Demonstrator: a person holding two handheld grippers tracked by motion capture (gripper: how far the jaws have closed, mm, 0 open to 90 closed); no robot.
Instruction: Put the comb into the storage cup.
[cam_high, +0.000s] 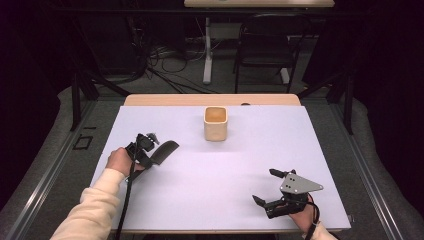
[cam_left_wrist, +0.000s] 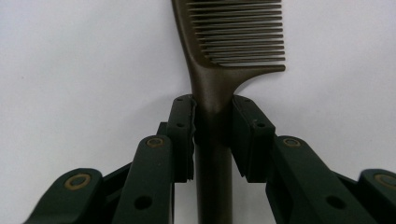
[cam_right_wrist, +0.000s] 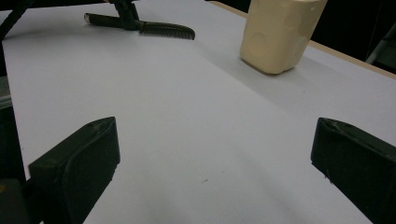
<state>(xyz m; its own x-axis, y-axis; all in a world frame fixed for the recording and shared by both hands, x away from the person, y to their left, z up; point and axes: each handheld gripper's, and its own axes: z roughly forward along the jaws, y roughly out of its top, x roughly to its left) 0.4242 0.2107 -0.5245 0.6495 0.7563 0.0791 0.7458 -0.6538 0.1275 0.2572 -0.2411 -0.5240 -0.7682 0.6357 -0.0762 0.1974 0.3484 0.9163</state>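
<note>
- Comb (cam_left_wrist: 219, 93): clamped at its handle neck in my left gripper (cam_high: 145, 150), at the table's (cam_high: 210, 200) left side; its long axis runs on from the jaws, teeth end toward the cup.
- Cup (cam_high: 216, 123): upright at centre rear, right of and beyond the comb, nearer my left hand.
- Right gripper (cam_high: 267, 186): jaws wide apart, empty, near the front right edge.

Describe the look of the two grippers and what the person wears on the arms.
Both grippers are black, with blocky fingers and brass-coloured rivets. The left gripper trails a black cable; the right gripper carries a grey three-cornered plate with dark holes. A cream sleeve covers the left forearm.
</note>
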